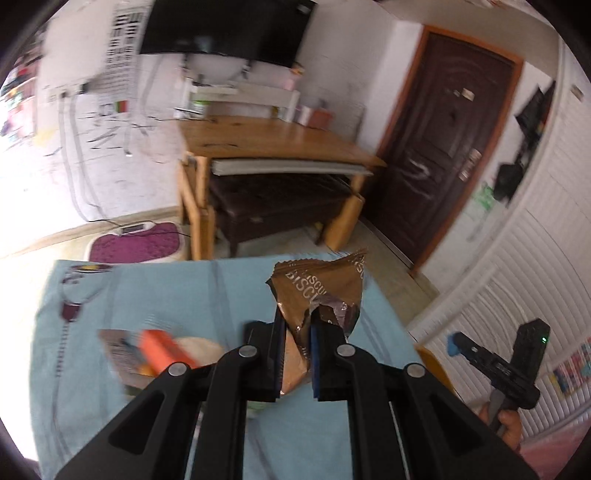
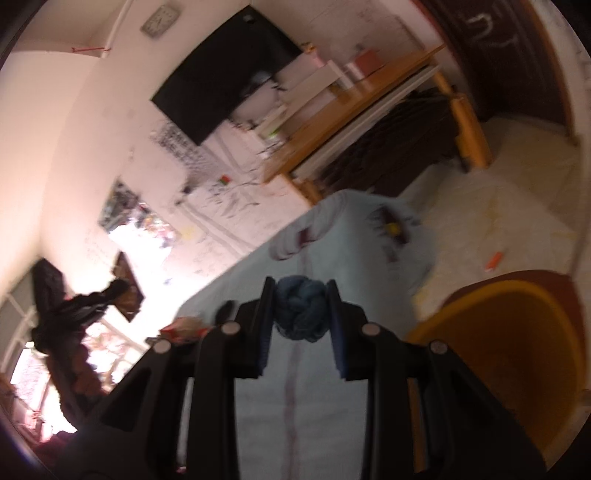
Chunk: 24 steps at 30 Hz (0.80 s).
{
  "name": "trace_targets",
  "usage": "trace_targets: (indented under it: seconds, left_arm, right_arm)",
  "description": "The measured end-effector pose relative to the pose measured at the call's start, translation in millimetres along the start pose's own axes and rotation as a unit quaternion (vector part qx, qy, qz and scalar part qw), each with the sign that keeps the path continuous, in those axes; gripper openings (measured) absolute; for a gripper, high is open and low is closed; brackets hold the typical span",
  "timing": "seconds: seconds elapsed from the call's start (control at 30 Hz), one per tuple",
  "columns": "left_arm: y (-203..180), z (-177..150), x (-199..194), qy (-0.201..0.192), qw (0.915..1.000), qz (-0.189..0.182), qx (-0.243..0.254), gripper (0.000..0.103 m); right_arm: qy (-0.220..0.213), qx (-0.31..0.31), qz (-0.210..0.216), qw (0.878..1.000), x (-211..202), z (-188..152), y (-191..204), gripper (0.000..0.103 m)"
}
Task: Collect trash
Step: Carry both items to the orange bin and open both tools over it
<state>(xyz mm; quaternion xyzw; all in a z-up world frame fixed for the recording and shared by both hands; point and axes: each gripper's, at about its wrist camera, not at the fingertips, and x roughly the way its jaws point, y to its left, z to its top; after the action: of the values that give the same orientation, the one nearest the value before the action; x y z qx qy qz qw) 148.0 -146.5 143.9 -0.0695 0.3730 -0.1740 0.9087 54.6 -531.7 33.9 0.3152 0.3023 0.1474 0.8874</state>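
left gripper (image 1: 298, 332): clamped on a brown biscuit wrapper (image 1: 320, 291), foil side showing, held up off the counter (image 1: 184, 295) with the light blue cloth on it

right gripper (image 2: 300, 306): squeezing a crumpled blue wad (image 2: 301, 312), looks like a balled-up bag or cloth, can't tell which. It's lifted above the cloth, not resting on it

bin: the yellow-orange tub (image 2: 509, 354) just right of the counter edge is my guess for where the trash goes; nothing visible in the part I can see

still on the counter: a blurry pile to the left, an orange box (image 1: 162, 349) on some packaging (image 1: 122, 350) with something pale beside it

floor: a small orange thing (image 2: 494, 261) lying past the tub, maybe trash too

progress: two pieces picked up, none binned as far as I can see, so early-to-middle. Left: drop both, then the counter pile.

far back: wooden table (image 1: 273, 138), dark door (image 1: 439, 147), TV (image 1: 225, 29) on the wall
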Motion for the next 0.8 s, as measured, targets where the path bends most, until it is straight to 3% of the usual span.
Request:
trace_targets:
  seconds: [0.27,0.37,0.5,0.57,0.63,0.8]
  left_arm:
    - [-87.0,-19.9,44.4,0.055,0.9954,-0.058,0.053,0.006]
    - [-123.3,-32.6,60.2,0.075,0.9916,-0.069,0.080,0.006]
    - [-162.2,-48.9,82.7,0.101,0.9852,-0.079,0.114,0.006]
    - [-177.9,-55.8,93.4,0.112,0.9820,-0.085,0.126,0.006]
    - [-194.4,-63.9,106.5,0.127,0.9776,-0.100,0.135,0.006]
    - [-223.0,-74.0,134.3,0.141,0.9715,-0.136,0.133,0.006]
  right_arm:
    - [0.004,-0.038,-0.134,0.990,-9.7,-14.3,-33.4,0.026]
    - [0.019,-0.046,-0.165,0.985,-3.6,-22.4,-48.0,0.026]
    - [0.046,-0.035,-0.170,0.984,6.0,-37.8,-67.8,0.026]
    - [0.055,-0.024,-0.174,0.983,5.6,-44.6,-79.5,0.036]
    - [0.052,-0.014,-0.175,0.983,1.0,-48.5,-88.5,0.058]
    - [0.042,0.000,-0.180,0.983,-9.8,-51.1,-95.6,0.063]
